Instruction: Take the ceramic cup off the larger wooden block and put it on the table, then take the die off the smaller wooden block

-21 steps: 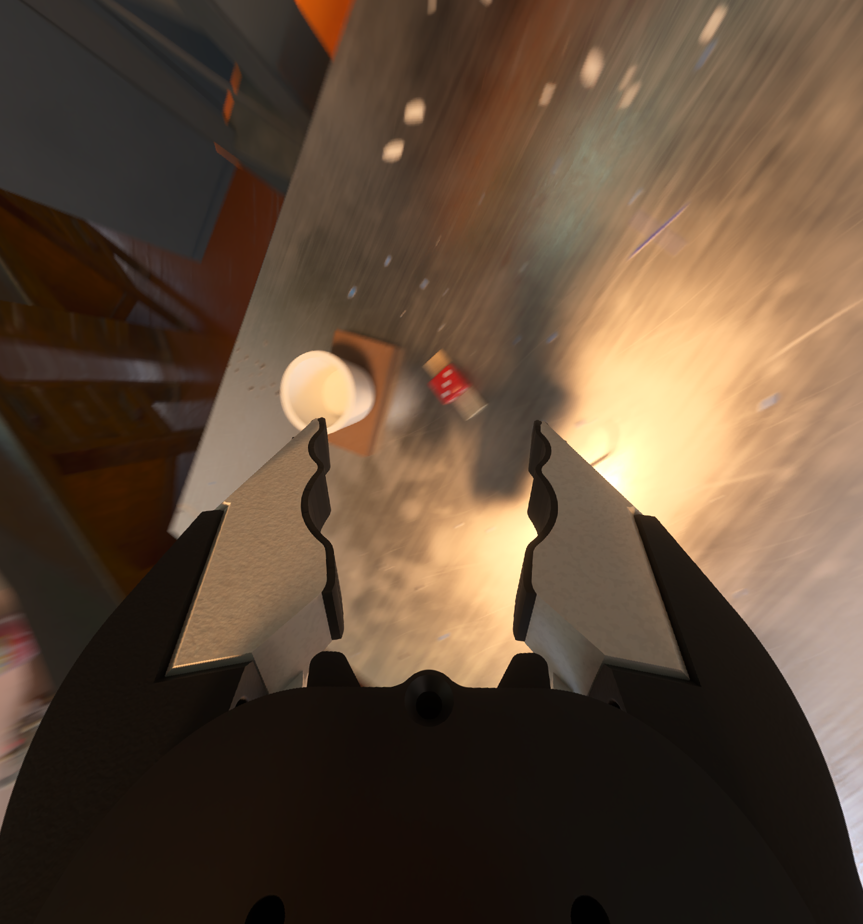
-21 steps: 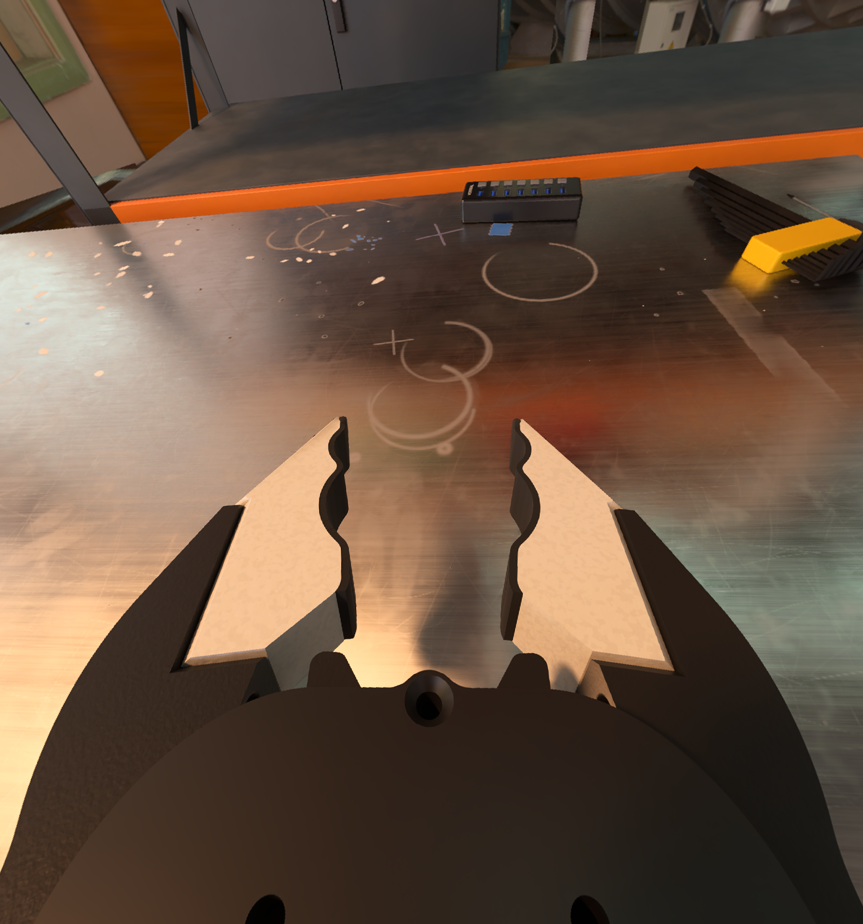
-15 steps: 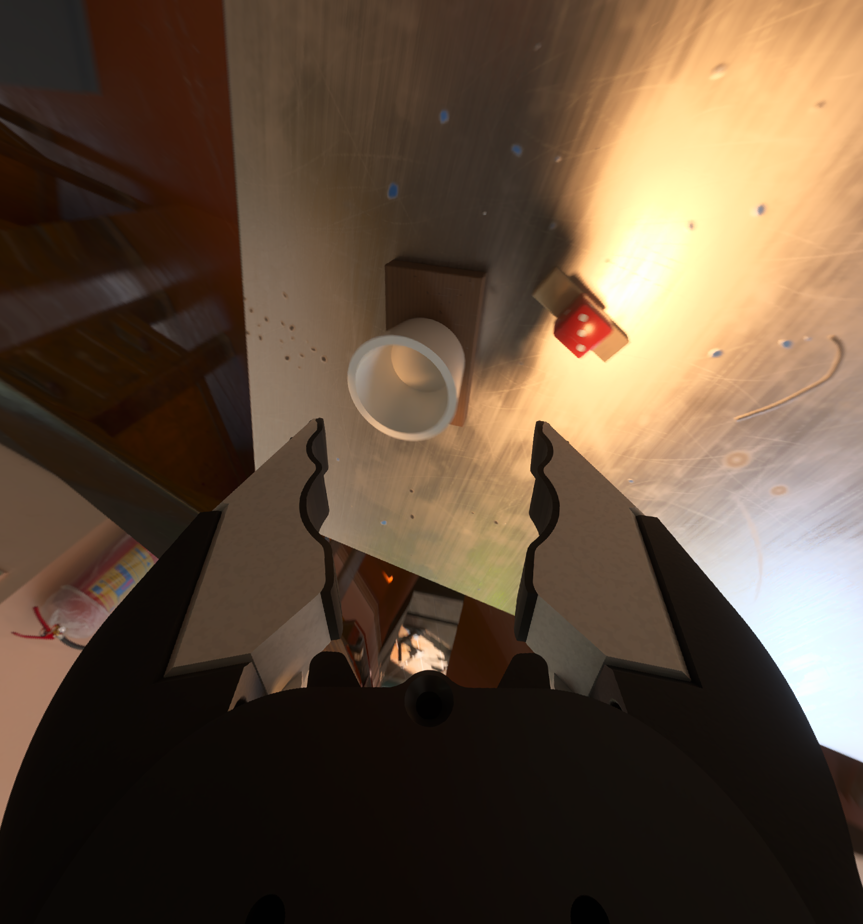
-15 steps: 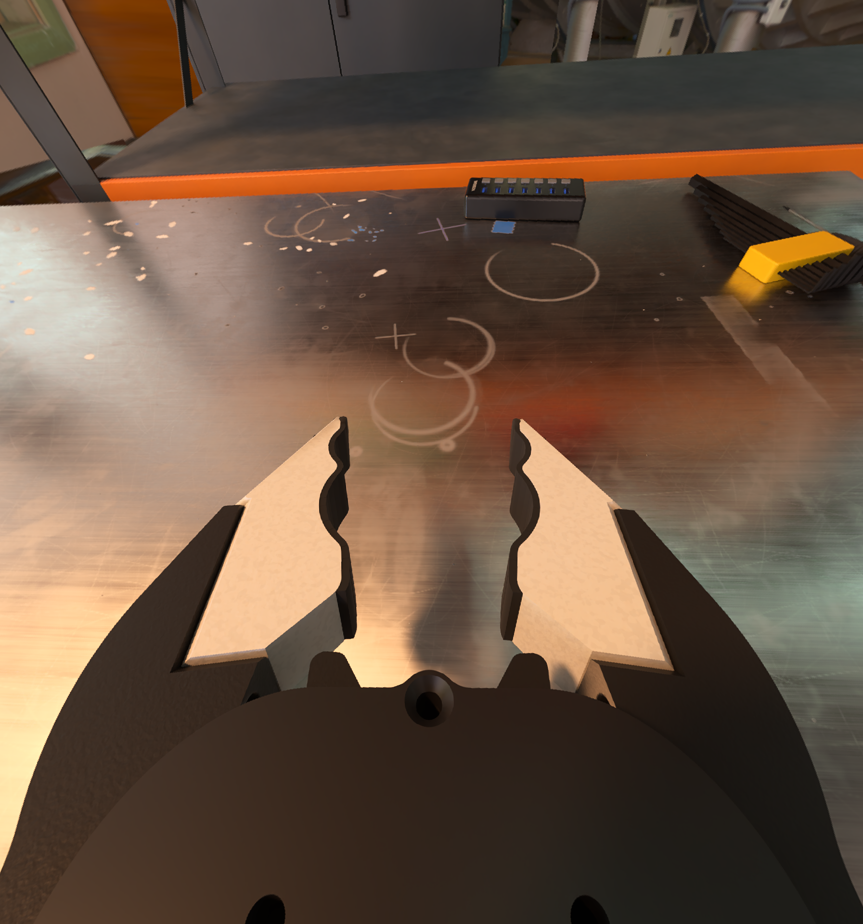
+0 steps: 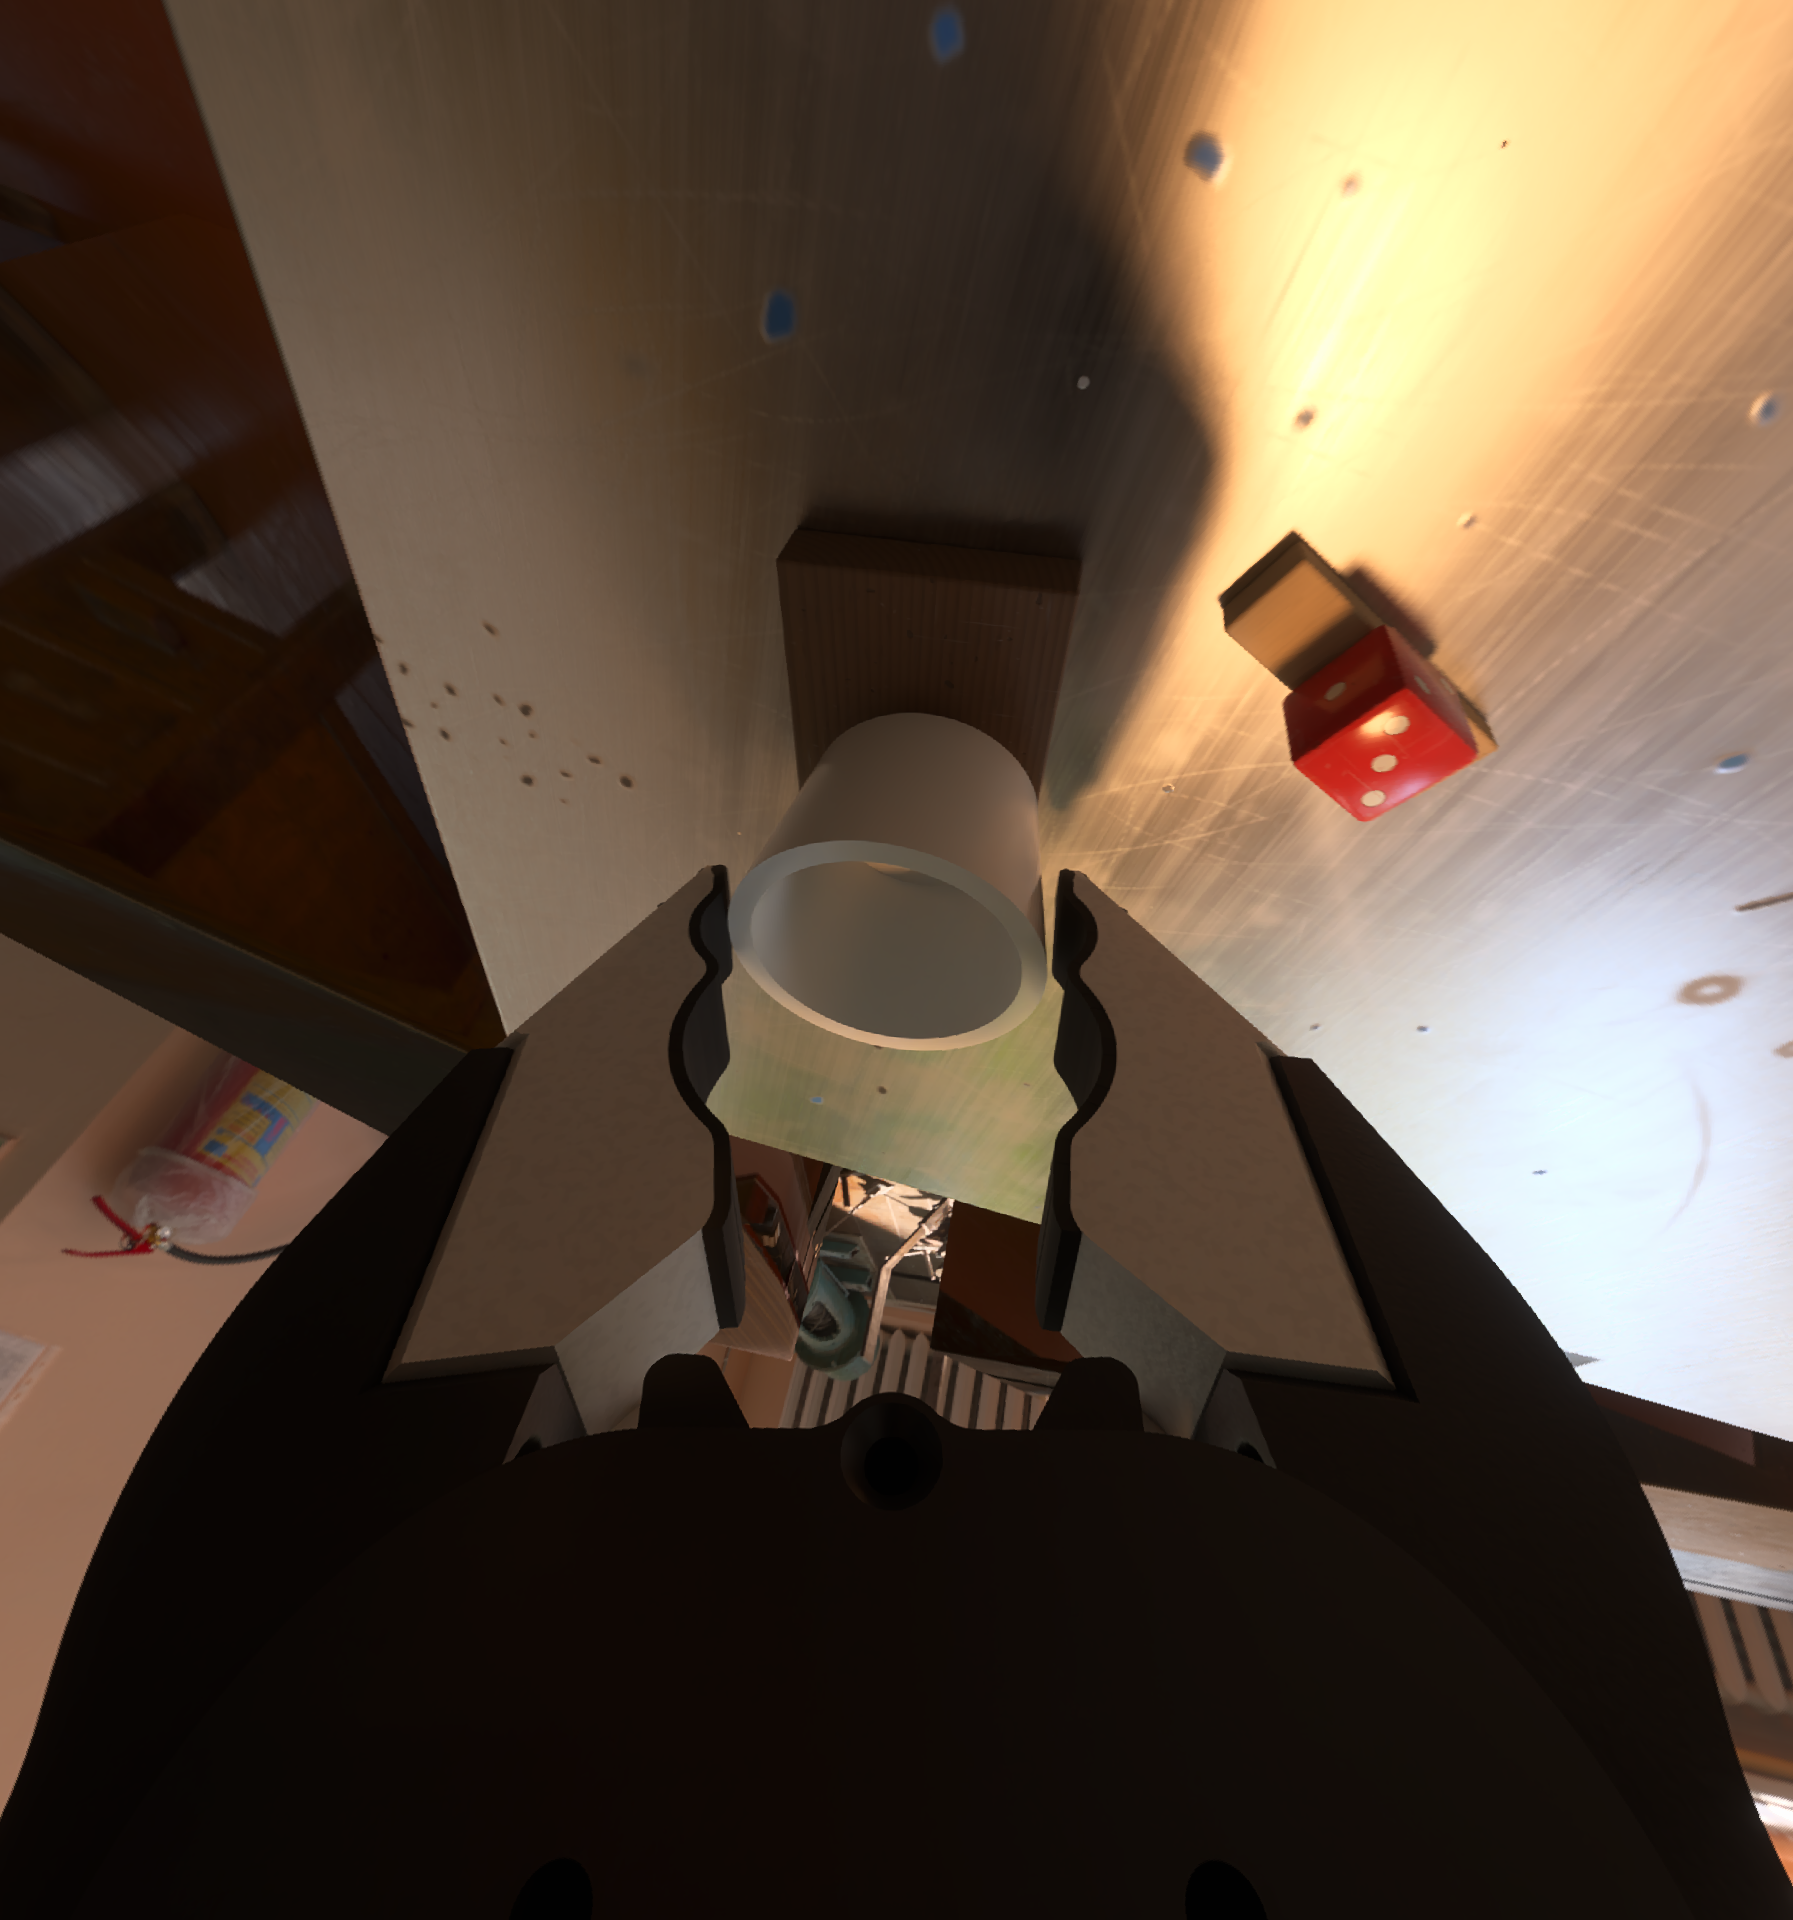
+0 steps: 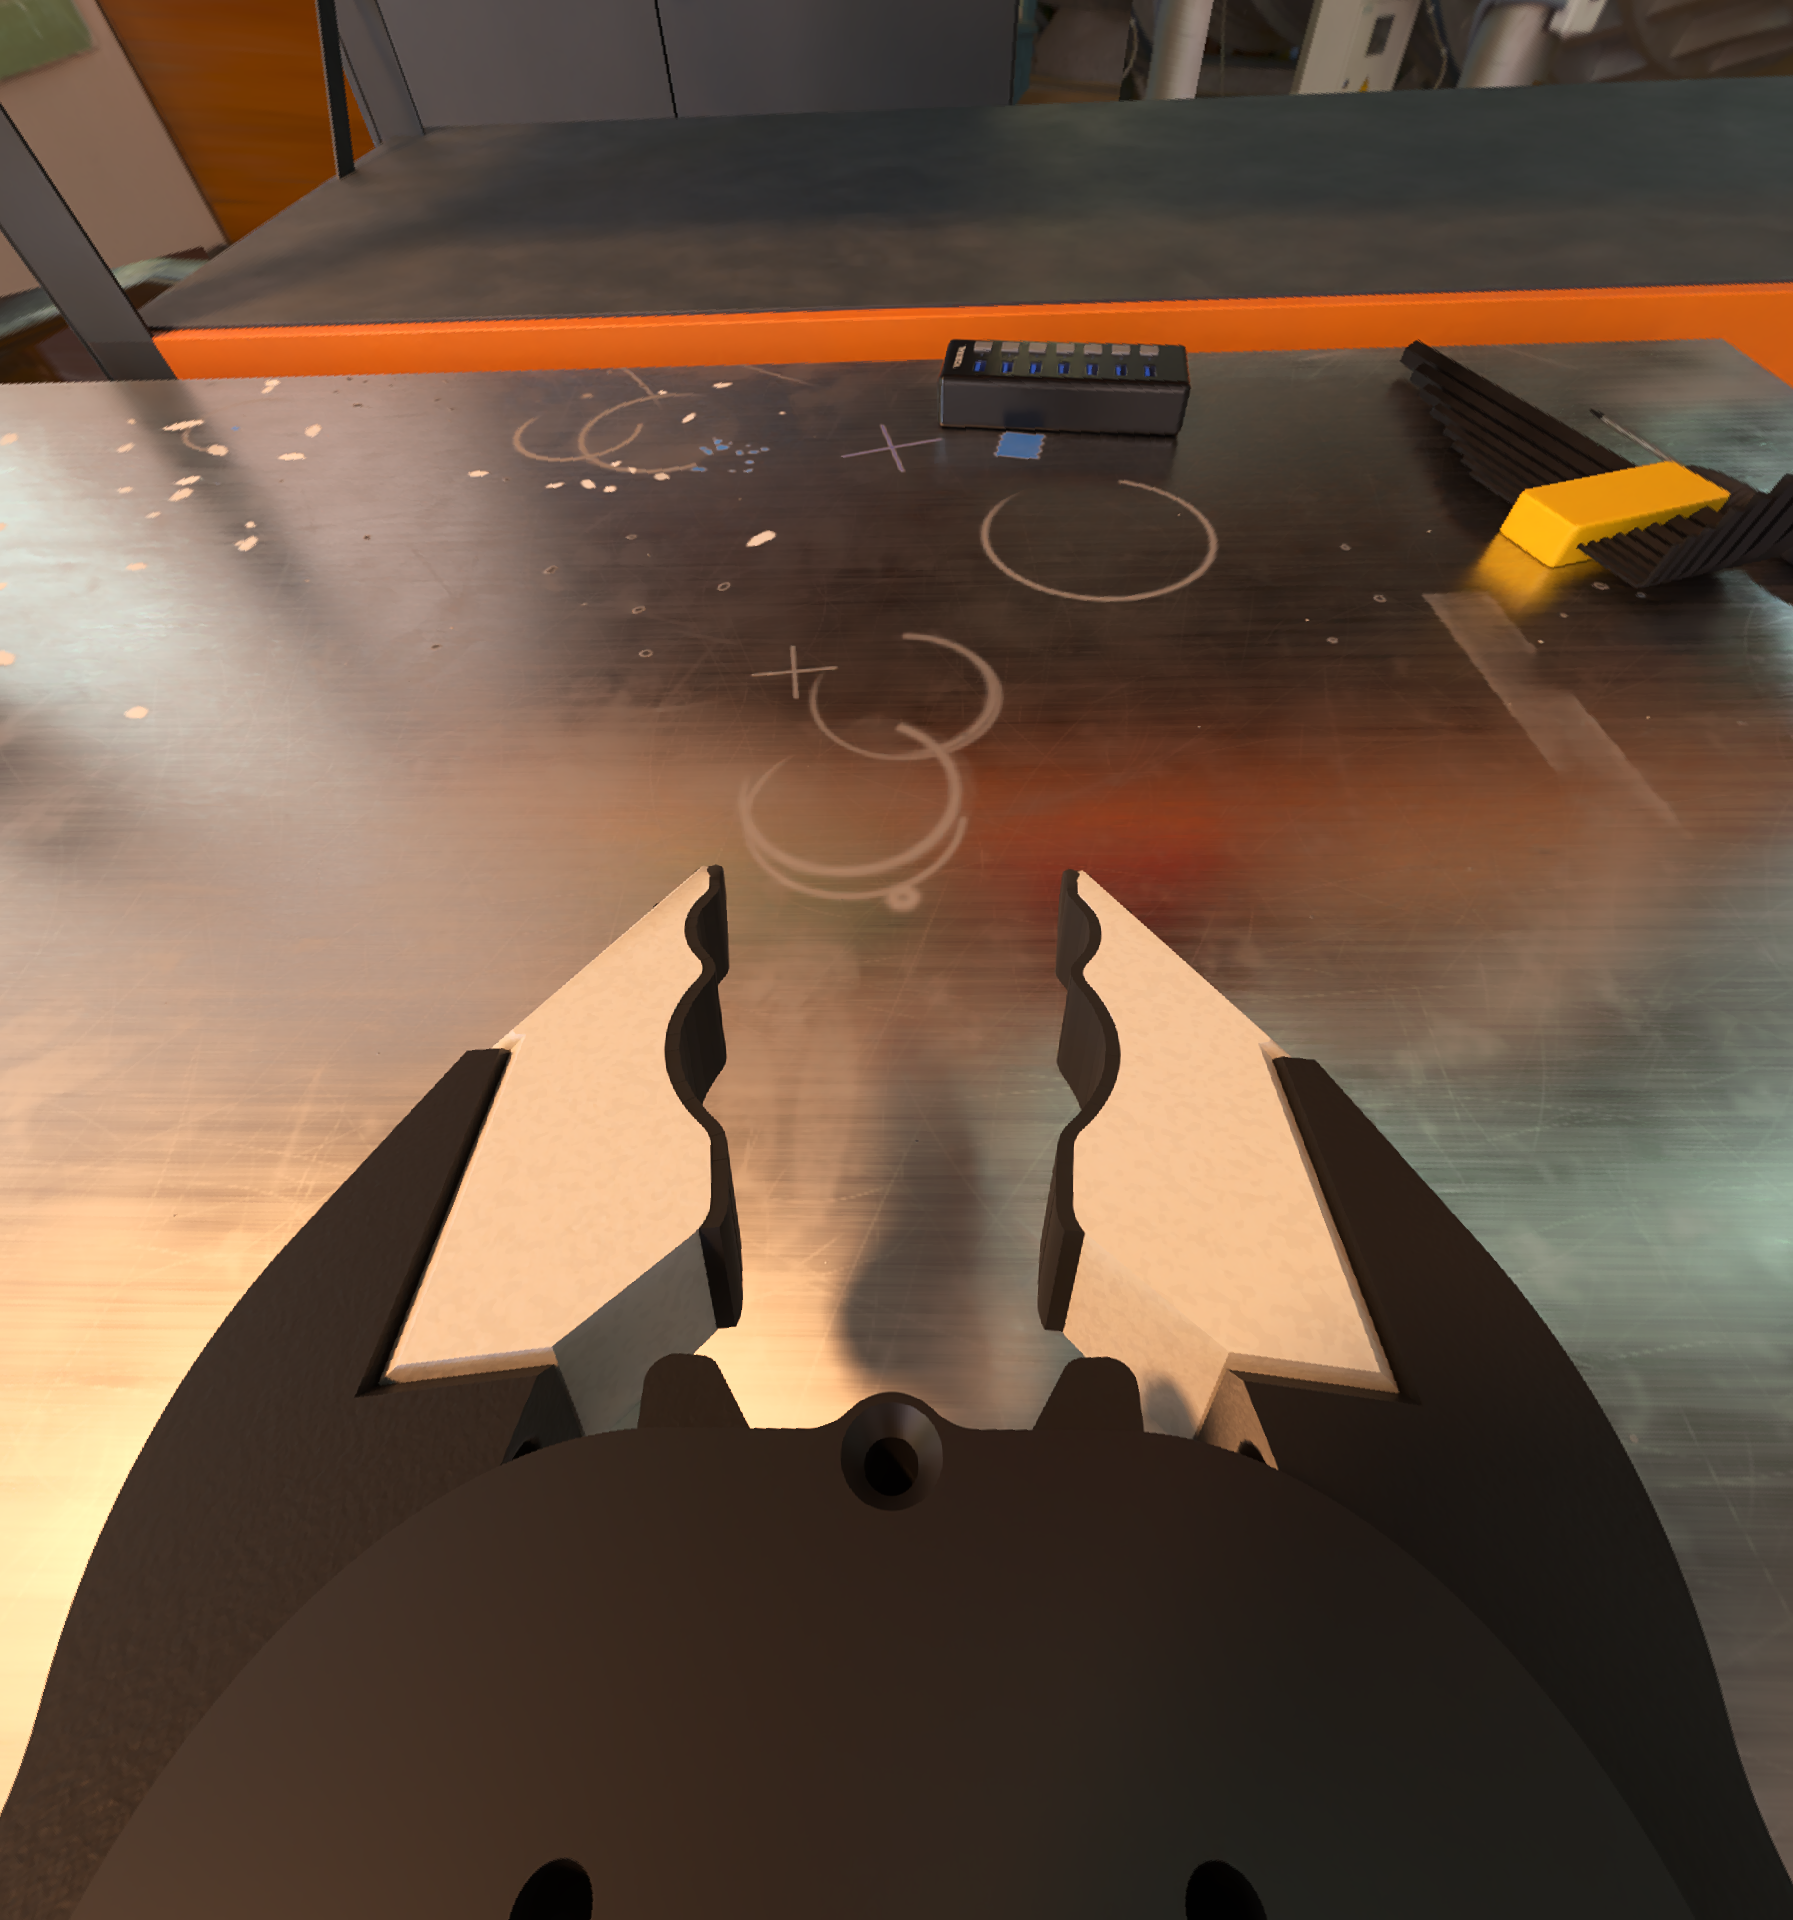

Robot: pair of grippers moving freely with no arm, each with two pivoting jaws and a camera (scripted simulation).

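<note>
Ceramic cup (image 5: 897,894), white and handleless, stands on the larger wooden block (image 5: 923,634), and every place below is given relative to that cup. It sits at the block's near end, its open mouth turned toward the left wrist camera and its long axis running almost straight along that camera's line of sight. The left gripper (image 5: 890,914) has its jaws spread wide and holds nothing; the two fingertips flank the cup's rim, one on each side, with a thin gap showing on the right, while contact on the left cannot be judged. The cup therefore lies directly ahead of these jaws, centred between them. To the cup's right and a little farther away, a red die (image 5: 1380,732) rests on the smaller wooden block (image 5: 1297,613). Both blocks sit on a brushed metal table (image 5: 1494,312), near its edge.

The right gripper (image 6: 892,914) is also wide open and empty, hovering over bare metal; neither the cup nor the die appears in its view. Beyond it lie a black multi-port hub (image 6: 1063,390) and a yellow-and-black hex key set (image 6: 1619,509).

Judging from this, the left gripper is much the nearer one, and closing on the cup's wall looks like the next step.
</note>
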